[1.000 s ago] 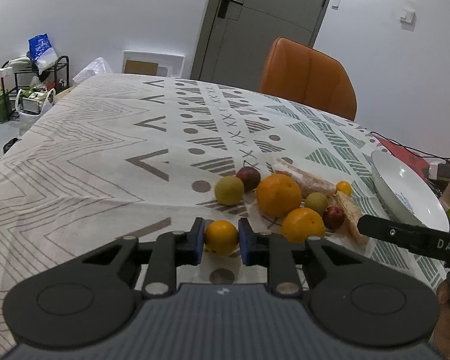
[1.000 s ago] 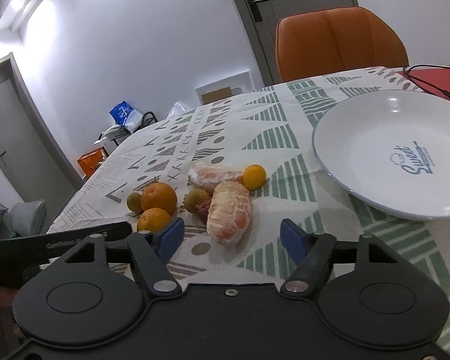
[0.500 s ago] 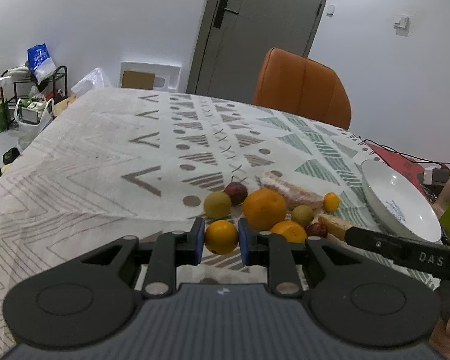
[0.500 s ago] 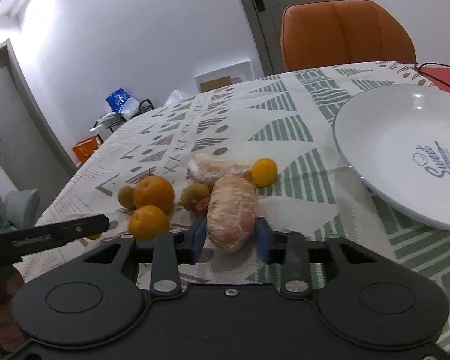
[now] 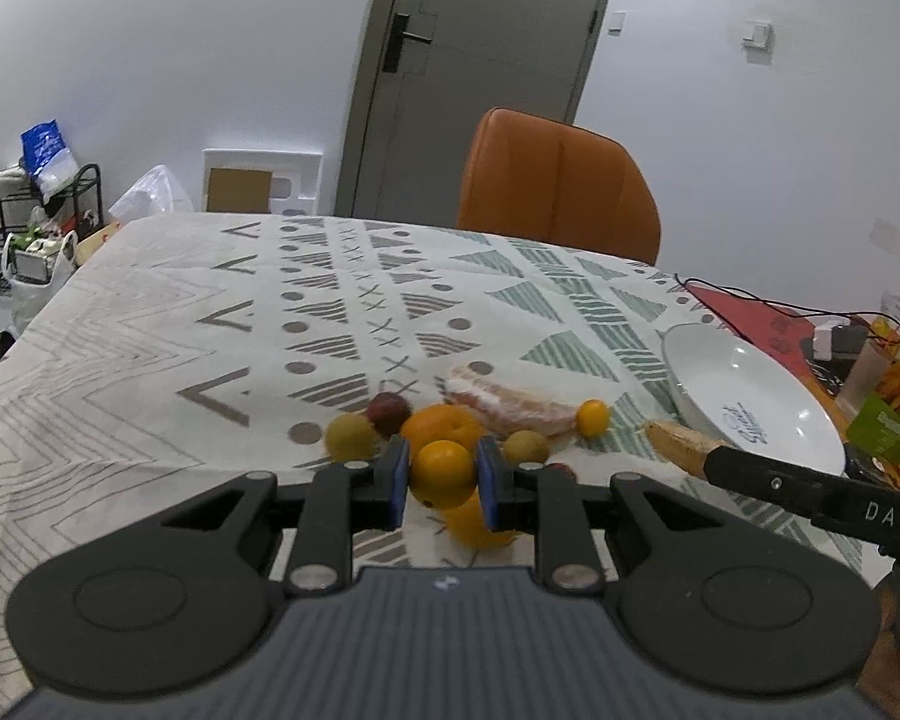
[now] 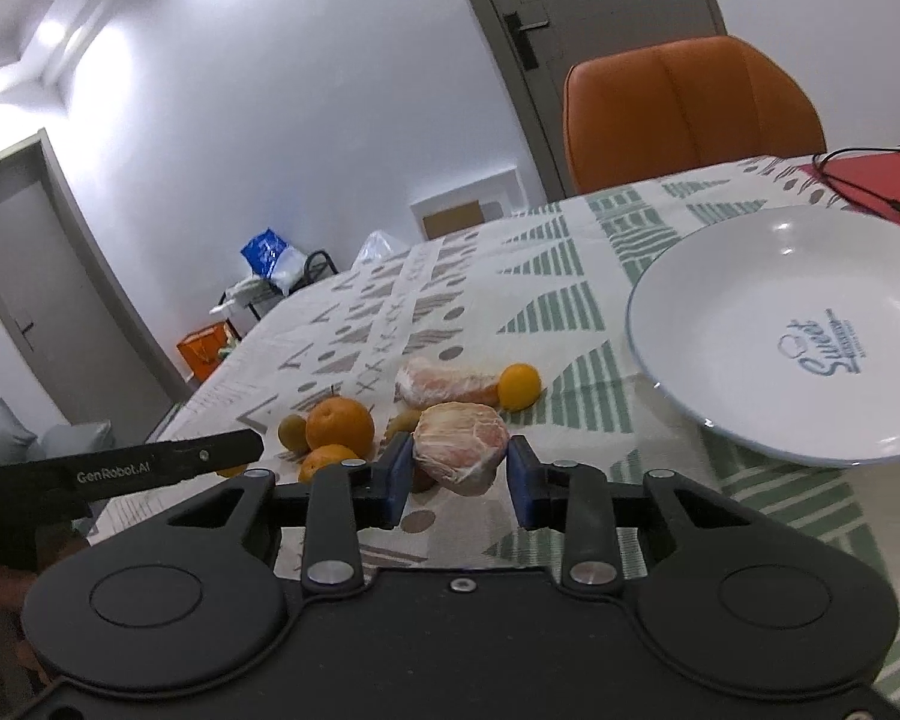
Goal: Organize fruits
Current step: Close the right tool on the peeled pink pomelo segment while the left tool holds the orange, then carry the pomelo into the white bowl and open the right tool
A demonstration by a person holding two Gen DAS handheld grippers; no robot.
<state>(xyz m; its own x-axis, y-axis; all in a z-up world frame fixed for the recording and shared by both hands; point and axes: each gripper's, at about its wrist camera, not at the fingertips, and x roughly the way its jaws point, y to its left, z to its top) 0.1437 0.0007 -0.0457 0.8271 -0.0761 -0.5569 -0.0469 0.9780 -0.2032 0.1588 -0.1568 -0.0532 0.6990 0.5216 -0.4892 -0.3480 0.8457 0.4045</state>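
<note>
My left gripper (image 5: 442, 483) is shut on a small orange (image 5: 442, 473) and holds it above the table. My right gripper (image 6: 459, 468) is shut on a peeled pomelo piece (image 6: 461, 447), lifted off the cloth; the piece also shows in the left wrist view (image 5: 681, 447). A second pomelo piece (image 6: 444, 381), a large orange (image 6: 339, 427), another orange (image 6: 327, 459), a kumquat (image 6: 519, 386) and small green and red fruits lie clustered on the tablecloth. A white plate (image 6: 720, 324) stands empty at the right.
An orange chair (image 5: 558, 186) stands at the far table edge. A red mat with cables (image 5: 750, 315) and snack packets (image 5: 894, 396) lie at the far right. The patterned tablecloth (image 5: 210, 330) stretches to the left.
My right gripper closed on the pomelo piece and lifted it. My left gripper rose with the small orange and moved to the right over the fruit cluster.
</note>
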